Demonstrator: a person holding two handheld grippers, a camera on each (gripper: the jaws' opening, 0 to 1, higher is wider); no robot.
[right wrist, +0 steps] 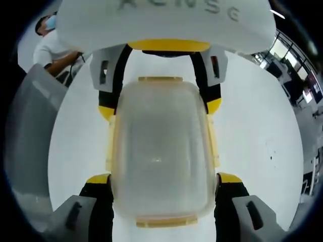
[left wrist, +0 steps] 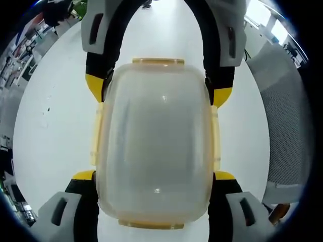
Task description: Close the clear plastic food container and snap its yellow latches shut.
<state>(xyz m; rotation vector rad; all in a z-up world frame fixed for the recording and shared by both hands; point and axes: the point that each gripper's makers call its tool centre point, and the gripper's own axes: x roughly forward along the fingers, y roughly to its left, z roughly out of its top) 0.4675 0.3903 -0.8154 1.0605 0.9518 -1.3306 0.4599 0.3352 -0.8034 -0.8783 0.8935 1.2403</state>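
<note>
My left claw (left wrist: 154, 176) is straddling the near end of the clear container (left wrist: 155, 141), jaws spread along its long sides, while my right claw (right wrist: 164, 179) is bracketing the other end the same way; whether either is actually pinching, I cannot tell. The container is sitting on the white tabletop (left wrist: 55, 126), lid on, yellow latches (left wrist: 95, 136) apparently flared. I'm judging that uneven squeezing could skid it. The right gripper view is showing a seated person (right wrist: 53, 45); the left, a grey mesh chair (left wrist: 285, 121).

Raised grey letters — perhaps "ACNSE", cropped — on the left claw's (right wrist: 160, 103) white housing
</note>
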